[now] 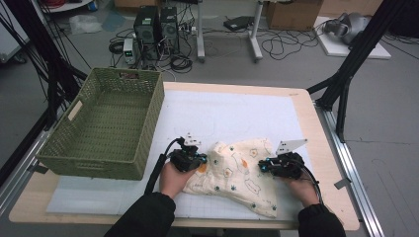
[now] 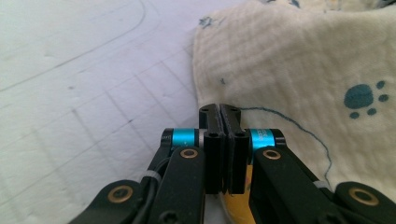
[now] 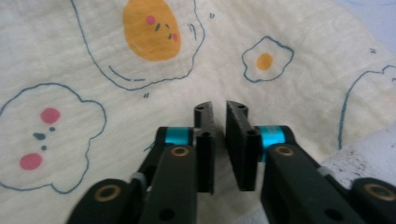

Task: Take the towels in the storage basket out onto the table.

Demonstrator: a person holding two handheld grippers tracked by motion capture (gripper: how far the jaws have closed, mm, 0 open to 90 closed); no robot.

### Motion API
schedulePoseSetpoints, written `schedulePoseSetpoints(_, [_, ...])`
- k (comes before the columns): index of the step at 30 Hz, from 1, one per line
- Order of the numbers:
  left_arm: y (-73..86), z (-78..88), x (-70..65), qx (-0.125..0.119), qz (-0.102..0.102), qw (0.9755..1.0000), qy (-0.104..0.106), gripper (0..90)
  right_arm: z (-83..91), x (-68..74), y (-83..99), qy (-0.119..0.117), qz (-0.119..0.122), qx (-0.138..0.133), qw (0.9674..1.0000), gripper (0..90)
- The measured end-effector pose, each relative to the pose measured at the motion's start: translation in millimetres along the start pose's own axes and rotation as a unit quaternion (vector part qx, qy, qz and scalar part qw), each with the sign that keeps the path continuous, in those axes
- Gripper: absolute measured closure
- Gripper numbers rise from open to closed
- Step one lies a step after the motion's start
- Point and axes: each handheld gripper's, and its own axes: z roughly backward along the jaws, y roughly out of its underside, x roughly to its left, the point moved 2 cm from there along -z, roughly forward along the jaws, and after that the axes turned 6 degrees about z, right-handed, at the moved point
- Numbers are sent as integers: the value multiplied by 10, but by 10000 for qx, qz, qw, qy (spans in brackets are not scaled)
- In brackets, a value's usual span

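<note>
Both your hand-held grippers, left (image 2: 219, 108) and right (image 3: 220, 106), are clamped on opposite cloth (image 1: 237, 173) edges, probably to lift it evenly off the surface (image 1: 232, 106).

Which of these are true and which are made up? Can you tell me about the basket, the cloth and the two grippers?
1. The green basket has toys inside. False: it looks empty.
2. The cloth has fried eggs printed on it. True.
3. The left gripper is at the cloth's left edge, jaws closed. True.
4. The cloth lies inside the basket. False: it lies on the white mat on the table, right of the basket.
5. The right gripper is up in the air, far from the cloth. False: it is down at the cloth's right side.
</note>
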Motion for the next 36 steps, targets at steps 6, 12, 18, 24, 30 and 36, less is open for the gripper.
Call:
schedulePoseSetpoints(6, [95,268,68,-226,91,9996,-163,884,26,44,-21,-51,73,-1,10000,883])
schedulePoseSetpoints(12, [316,511,90,-220,87,9995,-219,883,105,179,-21,-140,259,67,9995,883])
schedulePoseSetpoints(18, [362,580,79,-191,100,9997,-109,882,126,249,15,-192,248,81,9995,882])
schedulePoseSetpoints(24, [234,555,92,-392,396,9977,378,727,128,239,12,-258,192,-18,9995,878])
schedulePoseSetpoints(30, [-13,429,97,-536,426,9959,595,658,107,237,29,-259,144,-2,9996,866])
schedulePoseSetpoints(36, [-193,203,65,-499,413,9954,712,630,64,220,50,-327,105,8,9994,860])
